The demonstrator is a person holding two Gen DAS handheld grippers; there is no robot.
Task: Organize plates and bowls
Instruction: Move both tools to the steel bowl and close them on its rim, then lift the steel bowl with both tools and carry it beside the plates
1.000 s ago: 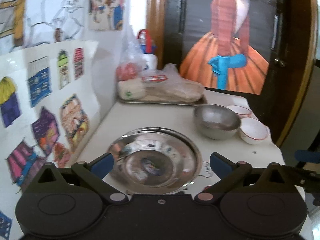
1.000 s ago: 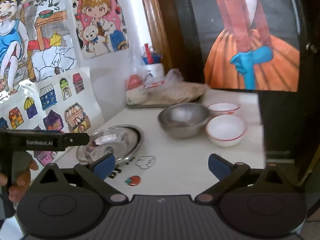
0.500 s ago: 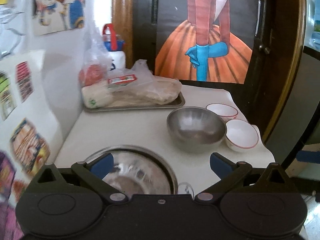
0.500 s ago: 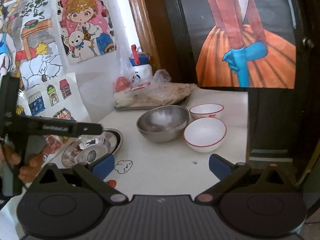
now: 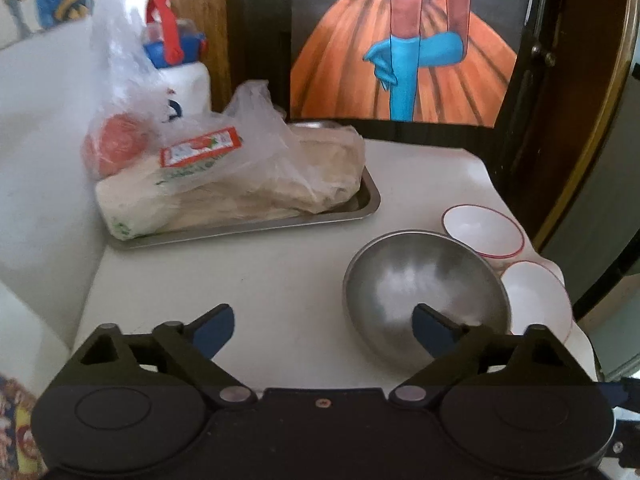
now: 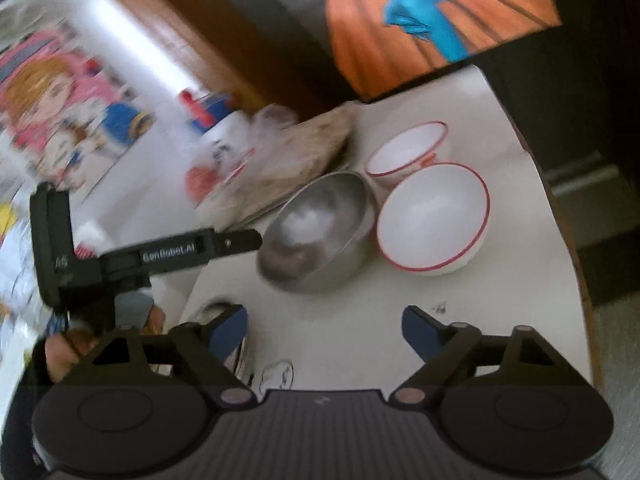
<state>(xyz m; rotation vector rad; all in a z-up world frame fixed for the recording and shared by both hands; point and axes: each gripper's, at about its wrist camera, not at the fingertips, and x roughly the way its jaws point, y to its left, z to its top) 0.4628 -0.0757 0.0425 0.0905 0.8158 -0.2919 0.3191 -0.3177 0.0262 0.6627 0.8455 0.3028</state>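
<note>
Left gripper [image 5: 322, 326]: jaws spread wide, nothing between them, held level. Right gripper [image 6: 324, 326]: jaws likewise spread, empty, rolled to one side. Left hand [image 6: 80, 344] grips its handle.

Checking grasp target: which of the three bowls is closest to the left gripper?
The steel bowl: the left gripper has its right fingertip over it. Both red-rimmed white bowls sit beyond it, toward the table's right edge.

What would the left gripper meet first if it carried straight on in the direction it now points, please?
Most likely bare tabletop, then the metal tray holding the plastic bags. The steel bowl sits right of centre, by the right finger. Depth is uncertain.
</note>
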